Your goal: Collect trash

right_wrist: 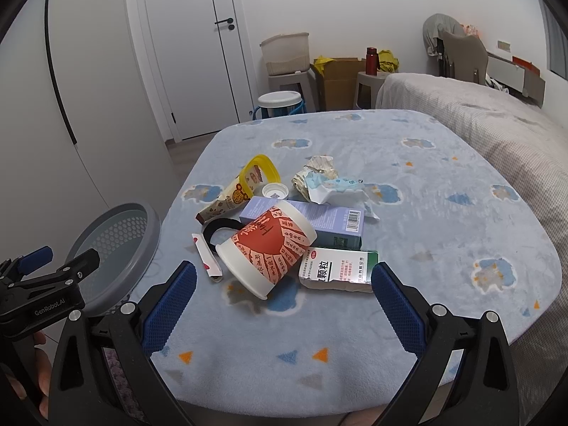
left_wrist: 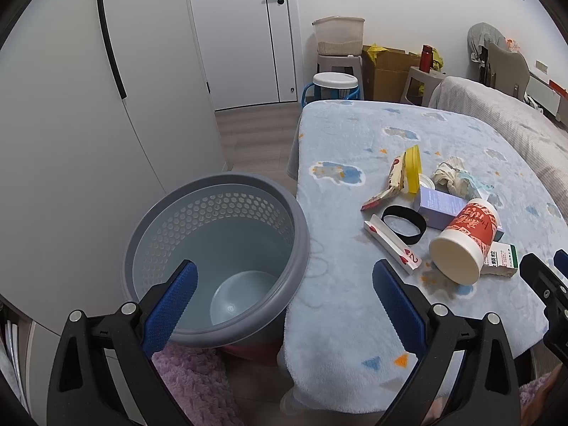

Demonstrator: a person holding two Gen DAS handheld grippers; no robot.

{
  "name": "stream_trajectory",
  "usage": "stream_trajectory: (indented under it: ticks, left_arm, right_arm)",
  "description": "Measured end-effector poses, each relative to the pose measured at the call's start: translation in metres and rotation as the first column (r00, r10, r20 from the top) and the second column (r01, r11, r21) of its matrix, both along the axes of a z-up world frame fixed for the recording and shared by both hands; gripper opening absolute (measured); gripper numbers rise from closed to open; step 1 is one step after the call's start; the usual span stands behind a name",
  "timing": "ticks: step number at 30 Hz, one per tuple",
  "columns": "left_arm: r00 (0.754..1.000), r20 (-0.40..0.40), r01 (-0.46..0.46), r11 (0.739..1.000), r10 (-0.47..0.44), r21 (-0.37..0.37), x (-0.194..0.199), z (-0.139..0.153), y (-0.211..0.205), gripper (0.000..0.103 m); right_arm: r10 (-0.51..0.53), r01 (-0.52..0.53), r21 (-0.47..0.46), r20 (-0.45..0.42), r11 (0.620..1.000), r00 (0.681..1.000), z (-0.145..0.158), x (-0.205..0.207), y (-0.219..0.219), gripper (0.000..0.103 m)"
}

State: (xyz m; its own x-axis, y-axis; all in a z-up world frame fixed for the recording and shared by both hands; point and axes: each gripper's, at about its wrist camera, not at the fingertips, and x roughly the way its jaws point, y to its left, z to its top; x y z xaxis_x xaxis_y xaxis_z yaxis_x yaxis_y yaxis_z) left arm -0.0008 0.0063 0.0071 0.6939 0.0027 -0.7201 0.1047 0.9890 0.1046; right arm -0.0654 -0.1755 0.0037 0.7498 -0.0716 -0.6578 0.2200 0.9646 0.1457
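A pile of trash lies on the blue blanket-covered table [right_wrist: 408, 184]: a red-and-white paper cup [right_wrist: 266, 248] on its side, a green-white medicine box [right_wrist: 337, 269], a purple box [right_wrist: 319, 222], crumpled tissue [right_wrist: 326, 181], a yellow-rimmed snack bag [right_wrist: 245, 184], a black band [right_wrist: 216, 232] and a playing card [right_wrist: 207, 261]. The cup also shows in the left wrist view [left_wrist: 465, 241]. A grey perforated bin [left_wrist: 216, 255] stands left of the table. My left gripper [left_wrist: 284, 298] is open and empty over the bin's near rim. My right gripper [right_wrist: 284, 298] is open and empty, just short of the cup.
A bed with a beige cover [right_wrist: 479, 120] runs along the right. Stools, a cardboard box [right_wrist: 337, 78] and a basket stand at the far wall by a white door [right_wrist: 198, 53]. A white cabinet [left_wrist: 88, 106] is left of the bin. A pink fluffy rug [left_wrist: 191, 383] lies below.
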Motion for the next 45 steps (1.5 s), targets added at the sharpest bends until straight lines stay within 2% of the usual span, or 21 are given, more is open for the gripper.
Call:
stream_trajectory:
  ticks: [45]
  left_arm:
    - [1.000, 0.004, -0.001, 1.000, 0.001, 0.002, -0.0036, 0.0007, -0.0012, 0.094]
  right_arm:
    - [0.001, -0.001, 0.000, 0.006, 1.000, 1.000, 0.0005, -0.0004, 0.0005, 0.097]
